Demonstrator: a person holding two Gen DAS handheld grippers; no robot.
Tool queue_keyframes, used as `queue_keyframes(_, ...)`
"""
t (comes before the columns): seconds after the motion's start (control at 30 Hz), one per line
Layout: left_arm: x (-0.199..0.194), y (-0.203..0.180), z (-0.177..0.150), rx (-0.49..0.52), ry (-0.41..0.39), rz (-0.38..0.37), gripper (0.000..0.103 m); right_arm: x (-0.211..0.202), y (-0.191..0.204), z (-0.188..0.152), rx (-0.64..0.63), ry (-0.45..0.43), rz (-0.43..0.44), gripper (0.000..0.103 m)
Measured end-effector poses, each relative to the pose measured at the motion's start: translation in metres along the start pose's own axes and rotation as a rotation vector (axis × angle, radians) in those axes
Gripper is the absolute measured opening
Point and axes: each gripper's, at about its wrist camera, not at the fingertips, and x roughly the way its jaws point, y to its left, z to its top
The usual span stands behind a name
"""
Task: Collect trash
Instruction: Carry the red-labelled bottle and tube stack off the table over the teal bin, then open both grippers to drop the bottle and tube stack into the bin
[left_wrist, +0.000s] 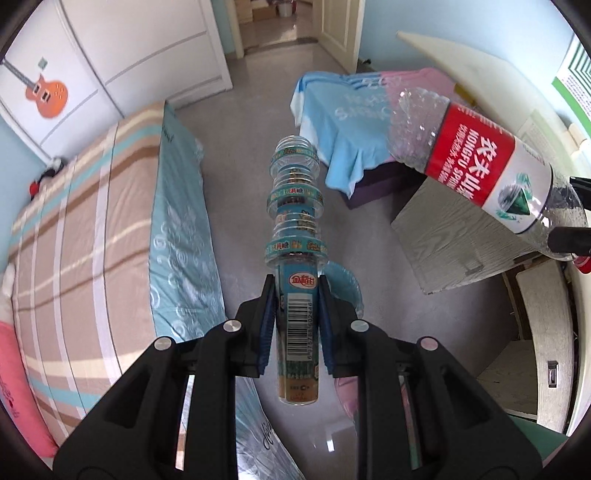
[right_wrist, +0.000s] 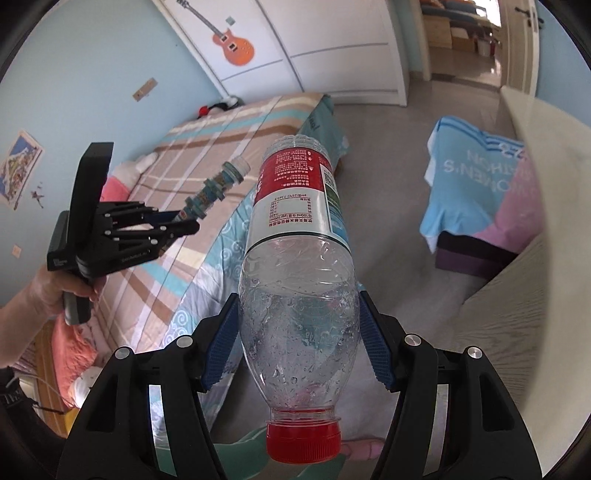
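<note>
Left gripper (left_wrist: 295, 314) jaws nearly shut, clamping; right gripper (right_wrist: 297, 343) jaws wide, clamping; both angled downward.

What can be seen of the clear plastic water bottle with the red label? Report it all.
The clear plastic water bottle with a red-and-white label looks empty apart from droplets inside; its walls are crumpled. Its red screw cap is on and faces the camera, base pointing away. The right hand-held gripper clamps its lower body between blue pads, in the air above the grey floor.
</note>
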Motion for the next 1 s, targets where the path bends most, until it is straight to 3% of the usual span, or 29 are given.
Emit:
queue_keyframes(0.43, 0.168, 0.049, -0.045, -0.056, 0.245, -0.049, 0.019, 0.191, -0.033, -0.04, 0.17, 0.183, -0.016, 0.063)
queue_keyframes(0.77, 0.293, 0.035, -0.08, -0.106, 0.394, -0.138, 0.019, 0.323, -0.079, -0.102, 0.296, 0.342, -0.038, 0.063)
queue_keyframes(1.0, 0.361, 0.013, -0.112, -0.127, 0.504, -0.171, 0.019, 0.387, -0.097, -0.133, 0.317, 0.453, -0.057, 0.063)
